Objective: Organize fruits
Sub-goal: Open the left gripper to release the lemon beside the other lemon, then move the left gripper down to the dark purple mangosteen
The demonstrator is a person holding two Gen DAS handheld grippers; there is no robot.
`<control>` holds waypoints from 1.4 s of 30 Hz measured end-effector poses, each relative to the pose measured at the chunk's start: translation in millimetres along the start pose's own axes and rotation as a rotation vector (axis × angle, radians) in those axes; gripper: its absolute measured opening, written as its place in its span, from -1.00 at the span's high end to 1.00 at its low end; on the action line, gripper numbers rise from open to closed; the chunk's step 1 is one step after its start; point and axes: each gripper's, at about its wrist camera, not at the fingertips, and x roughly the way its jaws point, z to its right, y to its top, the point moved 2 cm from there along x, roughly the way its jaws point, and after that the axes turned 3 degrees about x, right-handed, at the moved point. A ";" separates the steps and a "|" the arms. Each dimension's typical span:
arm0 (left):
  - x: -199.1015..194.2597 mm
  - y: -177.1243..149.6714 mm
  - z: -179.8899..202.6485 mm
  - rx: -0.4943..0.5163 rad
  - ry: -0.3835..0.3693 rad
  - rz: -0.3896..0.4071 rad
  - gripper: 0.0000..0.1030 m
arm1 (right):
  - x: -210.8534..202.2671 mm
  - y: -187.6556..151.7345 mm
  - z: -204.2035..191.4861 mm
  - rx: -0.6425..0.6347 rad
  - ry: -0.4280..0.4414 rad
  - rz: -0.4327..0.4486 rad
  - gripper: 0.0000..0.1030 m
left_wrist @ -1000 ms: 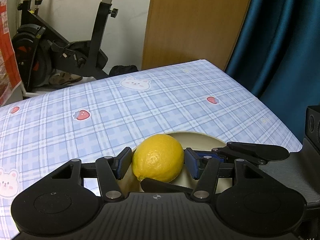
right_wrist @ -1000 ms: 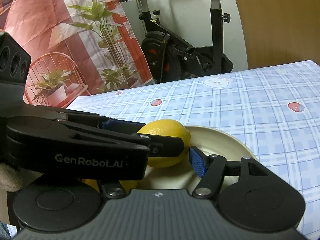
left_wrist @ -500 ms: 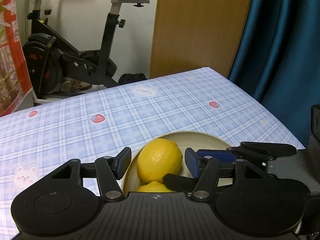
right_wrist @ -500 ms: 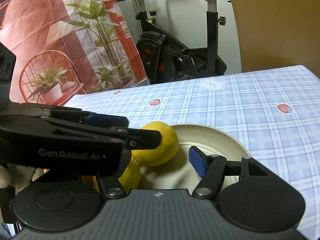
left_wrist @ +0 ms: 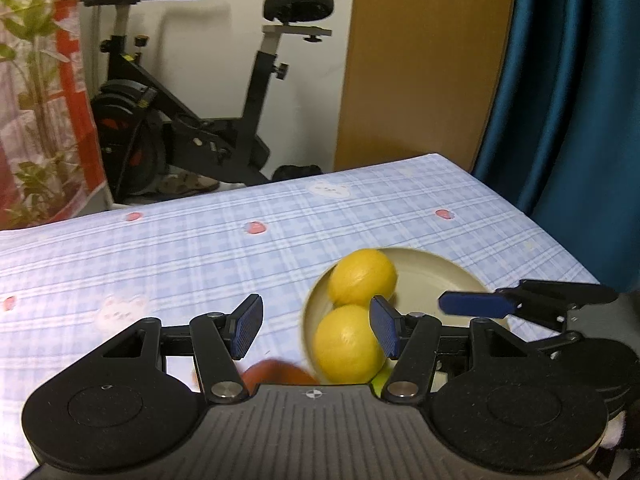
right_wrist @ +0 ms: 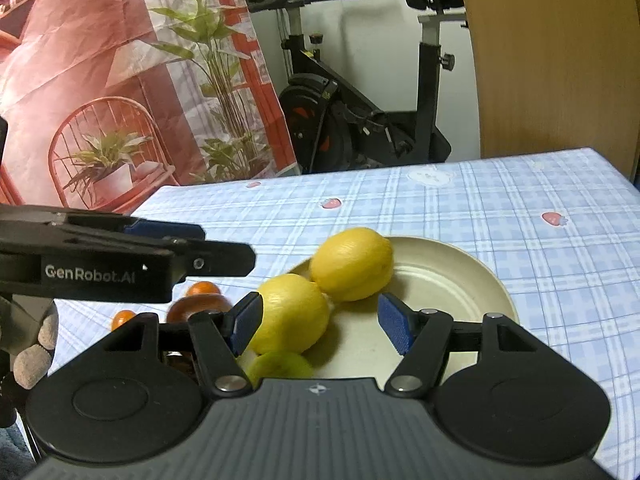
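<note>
Checked tablecloth [right_wrist: 480, 208]; "GenRobot.AI" on left gripper [right_wrist: 224, 258]

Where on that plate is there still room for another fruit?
The plate's right half is bare, from its right rim to the two lemons. Its left side is crowded: lemons touching, a green fruit beside them, small orange fruits just off-plate.

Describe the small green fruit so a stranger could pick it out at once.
Start at the blue checked tablecloth and find the cream plate on it. Two yellow lemons sit at the plate's left side, the far lemon and the near lemon. The green fruit lies just in front of the near one: smaller than both, and the only green thing there.
</note>
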 end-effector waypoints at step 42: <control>-84.0 -74.0 -66.5 -0.241 0.184 0.064 -0.19 | -19.5 -42.3 -70.5 -0.137 0.037 0.053 -0.31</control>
